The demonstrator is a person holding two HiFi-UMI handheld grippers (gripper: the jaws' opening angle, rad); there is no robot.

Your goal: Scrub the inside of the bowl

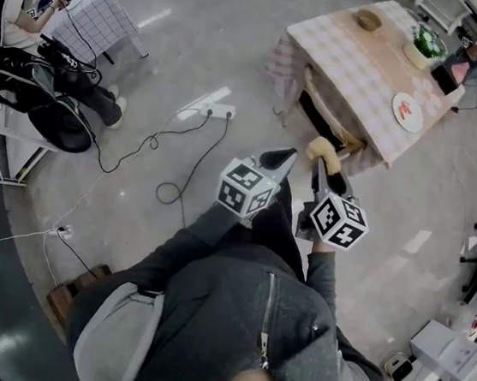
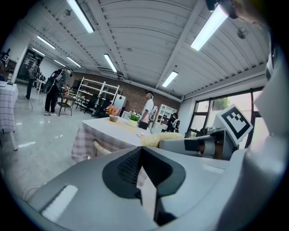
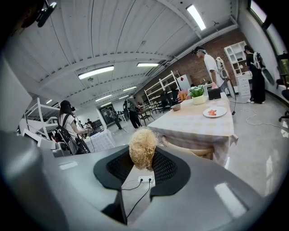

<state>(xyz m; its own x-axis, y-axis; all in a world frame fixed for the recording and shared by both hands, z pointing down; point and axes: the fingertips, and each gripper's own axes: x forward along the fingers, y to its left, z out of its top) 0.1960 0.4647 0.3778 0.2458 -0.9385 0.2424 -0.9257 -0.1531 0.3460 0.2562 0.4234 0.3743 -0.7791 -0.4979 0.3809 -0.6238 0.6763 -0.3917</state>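
Carried ready for scrubbing, a straw-coloured fibrous scrubber [image 3: 142,148] is pinched between the right gripper [image 3: 143,163] fingertips, the left gripper [image 2: 140,157] closed on nothing, while what appears to be the bowl [image 1: 369,20] sits well beyond both on the checked table [image 1: 347,78].
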